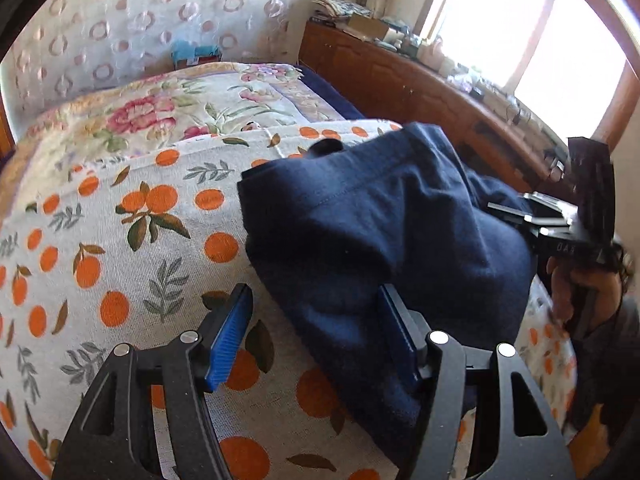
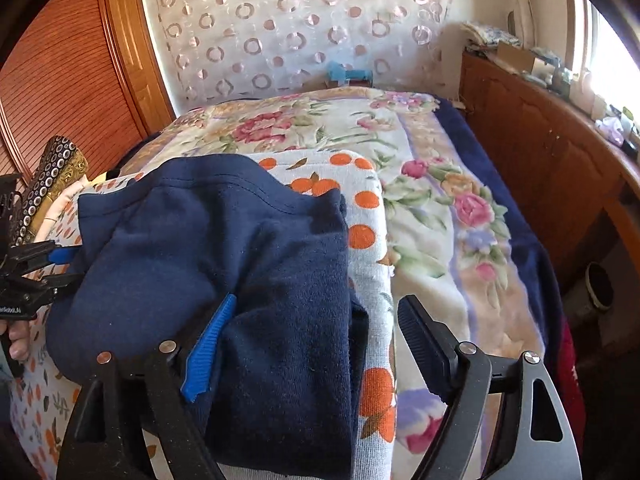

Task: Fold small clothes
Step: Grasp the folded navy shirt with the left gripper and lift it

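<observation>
Looking down both wrist cams at a navy garment (image 1: 384,232) lying partly folded on an orange-print cloth (image 1: 120,240) spread over the bed. Under that cloth we see a floral blanket (image 2: 432,200) running back to a circle-patterned curtain (image 2: 300,20); a wooden sideboard (image 2: 540,152) with clutter on top stands along the window side.

Left gripper (image 1: 316,328): fingers apart. The left blue pad sits over bare orange-print cloth, the other finger lies against the near fold of the garment. Nothing clamped. The garment's near-left edge runs between the two fingers, so we read this as open over the edge, not a grip.

Right gripper (image 2: 320,340): fingers wide apart. The left blue pad rests on top of the navy fabric, the right finger hangs clear over the cloth and blanket edge beyond the garment's right side. No pinch on the fabric.

Each cam catches the other gripper: in the left view the right one sits at the far right of the garment with a hand (image 1: 580,292) on its handle; in the right view the left one is at the garment's left edge.

Garment hem seam (image 2: 240,188) faces the curtain.
</observation>
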A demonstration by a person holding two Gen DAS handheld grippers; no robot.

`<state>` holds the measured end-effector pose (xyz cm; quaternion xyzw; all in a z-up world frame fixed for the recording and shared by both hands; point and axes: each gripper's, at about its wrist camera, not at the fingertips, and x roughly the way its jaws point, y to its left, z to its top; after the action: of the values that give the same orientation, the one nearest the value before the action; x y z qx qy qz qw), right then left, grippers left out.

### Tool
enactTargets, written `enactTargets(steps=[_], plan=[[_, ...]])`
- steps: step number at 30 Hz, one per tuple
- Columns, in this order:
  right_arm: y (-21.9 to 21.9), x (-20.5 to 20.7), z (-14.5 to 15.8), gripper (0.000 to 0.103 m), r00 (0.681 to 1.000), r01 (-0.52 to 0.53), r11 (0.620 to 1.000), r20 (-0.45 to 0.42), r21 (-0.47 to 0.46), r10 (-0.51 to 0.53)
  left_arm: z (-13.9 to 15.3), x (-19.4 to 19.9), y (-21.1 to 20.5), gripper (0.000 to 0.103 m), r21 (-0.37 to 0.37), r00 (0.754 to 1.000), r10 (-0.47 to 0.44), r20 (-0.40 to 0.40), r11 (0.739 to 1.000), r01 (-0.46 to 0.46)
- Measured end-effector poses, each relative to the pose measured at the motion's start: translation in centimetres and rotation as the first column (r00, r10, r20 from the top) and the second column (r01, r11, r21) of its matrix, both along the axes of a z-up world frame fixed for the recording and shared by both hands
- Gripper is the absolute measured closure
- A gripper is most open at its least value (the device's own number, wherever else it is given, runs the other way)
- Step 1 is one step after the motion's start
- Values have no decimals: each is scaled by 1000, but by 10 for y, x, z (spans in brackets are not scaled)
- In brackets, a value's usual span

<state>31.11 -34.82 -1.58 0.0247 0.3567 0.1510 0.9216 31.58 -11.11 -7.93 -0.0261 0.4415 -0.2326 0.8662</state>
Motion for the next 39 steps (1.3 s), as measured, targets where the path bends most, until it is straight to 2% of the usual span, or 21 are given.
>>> enactTargets(steps=[2, 4, 8, 9, 10, 11, 12, 13, 16, 24, 31, 33, 34, 39], plan=[[-4, 0, -3, 28, 999, -32, 999, 13, -1, 32, 0, 0, -1, 38, -18, 1000, 4, -6, 1000, -4], [-13, -2, -6, 30, 999, -43, 999, -2, 18, 44, -1, -1, -3, 40, -35, 1000, 8, -4, 999, -8], [-26, 1, -15, 33, 996, -66, 993, -50, 100, 71, -2, -1, -9, 54, -60, 1000, 2, -14, 998, -2], [-28, 1, -15, 34, 995, -71, 991, -57, 110, 78, -2, -2, -9, 61, -67, 1000, -4, -16, 998, 3], [-29, 1, -15, 47, 995, -79, 990, -58, 115, 86, -2, -3, -8, 68, -76, 1000, -7, -19, 997, 6], [-29, 2, -15, 64, 990, -113, 983, -68, 147, 124, -1, -4, -6, 72, -93, 1000, -6, -26, 996, 4], [-30, 2, -15, 67, 985, -136, 973, -82, 185, 153, 0, -3, -4, 80, -106, 999, -6, -32, 994, 2], [-28, 1, -13, 75, 985, -141, 974, -77, 180, 157, 3, -4, -2, 84, -119, 999, -7, -32, 993, 3], [-22, -2, -7, 83, 984, -162, 978, -53, 128, 170, 16, -11, 0, 86, -135, 1000, -21, 1, 991, 21], [-13, -28, 22, 86, 985, -163, 984, 65, 67, 158, 62, -45, 11, 87, -161, 990, -40, 134, 985, 62], [18, -40, 63, 86, 961, -226, 974, 169, 25, 218, 109, -75, 60, 87, -181, 968, 32, 250, 983, 14], [37, -40, 78, 86, 945, -264, 965, 200, 6, 257, 118, -82, 81, 87, -176, 958, 68, 278, 984, -18], [47, -41, 83, 86, 918, -348, 937, 190, -36, 349, 124, -86, 93, 87, -173, 952, 91, 292, 984, -41], [116, -31, 112, 86, 851, -460, 882, 231, -105, 472, 143, -105, 158, 87, -162, 917, 205, 343, 974, -157]])
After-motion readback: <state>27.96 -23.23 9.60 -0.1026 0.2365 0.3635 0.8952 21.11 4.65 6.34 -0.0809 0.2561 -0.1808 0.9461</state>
